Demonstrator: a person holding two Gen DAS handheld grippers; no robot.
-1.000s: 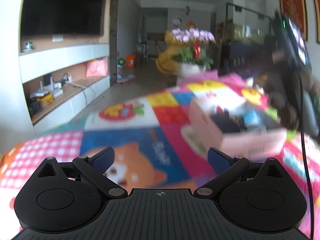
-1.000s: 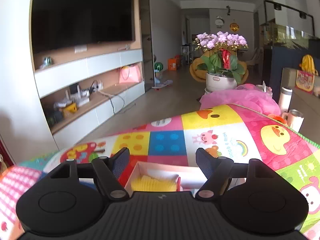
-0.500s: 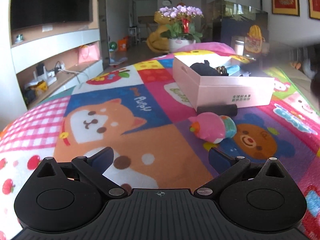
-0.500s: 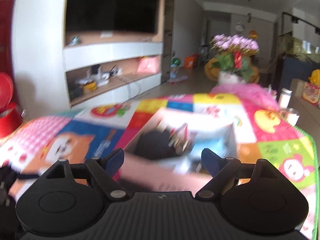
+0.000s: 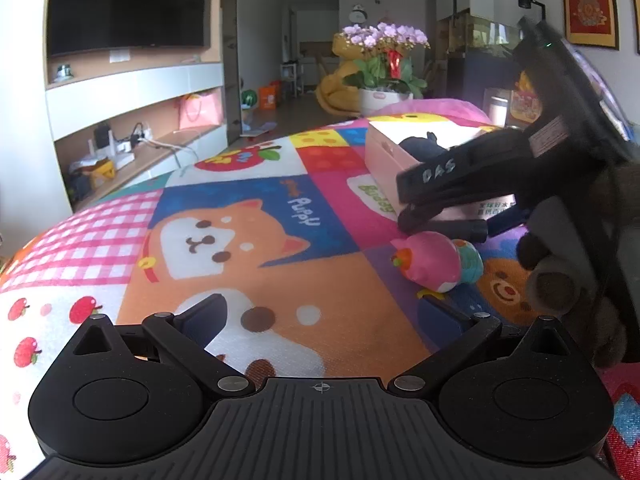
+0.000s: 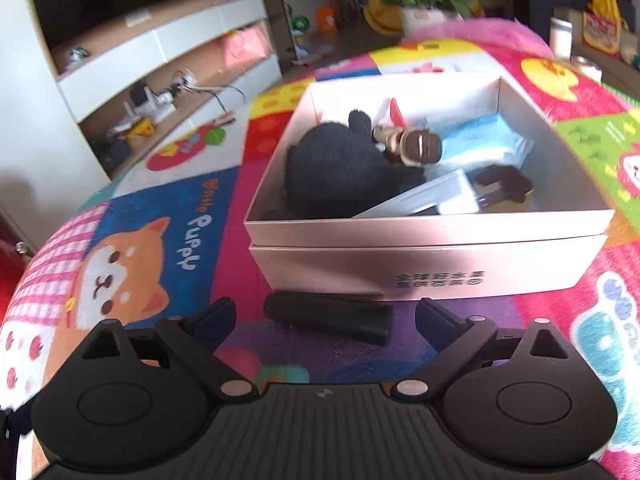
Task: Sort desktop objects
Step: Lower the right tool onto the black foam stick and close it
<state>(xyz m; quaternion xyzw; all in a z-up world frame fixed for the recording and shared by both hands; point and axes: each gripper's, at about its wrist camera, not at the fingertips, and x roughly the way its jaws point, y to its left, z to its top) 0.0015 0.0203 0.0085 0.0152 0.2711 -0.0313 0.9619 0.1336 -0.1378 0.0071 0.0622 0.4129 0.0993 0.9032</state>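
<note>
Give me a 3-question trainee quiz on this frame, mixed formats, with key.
1. True or false: the right gripper is shut on the black cylinder.
2. Multiple choice: the black plush lies A) on the mat, B) inside the pink box, C) in the left gripper.
3. Fill in: the pink toy lies on the mat in front of the ____.

Key: 1 false, its jaws are open; 2 B; 3 box.

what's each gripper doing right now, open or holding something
Left gripper: open, holding nothing.
Right gripper: open, empty, fingers either side of the black cylinder.
</note>
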